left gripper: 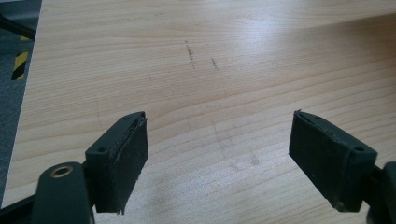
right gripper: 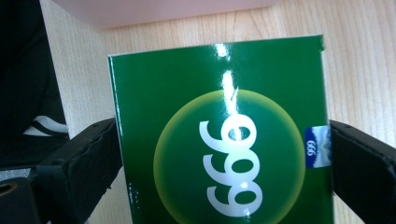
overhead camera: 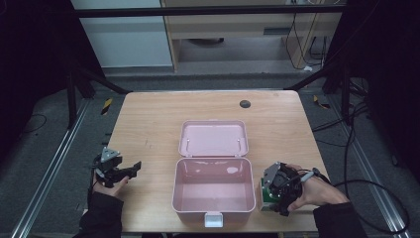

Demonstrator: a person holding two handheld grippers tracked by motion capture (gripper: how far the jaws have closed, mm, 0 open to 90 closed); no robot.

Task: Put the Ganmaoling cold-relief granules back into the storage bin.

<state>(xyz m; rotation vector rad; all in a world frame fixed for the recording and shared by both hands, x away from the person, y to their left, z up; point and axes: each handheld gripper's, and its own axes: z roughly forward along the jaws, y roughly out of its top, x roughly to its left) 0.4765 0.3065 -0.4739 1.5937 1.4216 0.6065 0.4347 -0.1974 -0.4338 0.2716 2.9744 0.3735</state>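
Green box [right gripper: 219, 135] is clamped by right gripper [overhead camera: 277, 191] at lower right, left gripper [left gripper: 219, 158] gaping; I'd lift it level into case [overhead camera: 214, 163]

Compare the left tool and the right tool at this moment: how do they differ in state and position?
The left tool is open with bare table between its jaws; the right tool has its jaws against both sides of a green box printed with 999. The left tool sits well left of the open pink case, apart from it; the right tool works close beside the case's right wall. Both are hand-held, low over the table, with black jaws.
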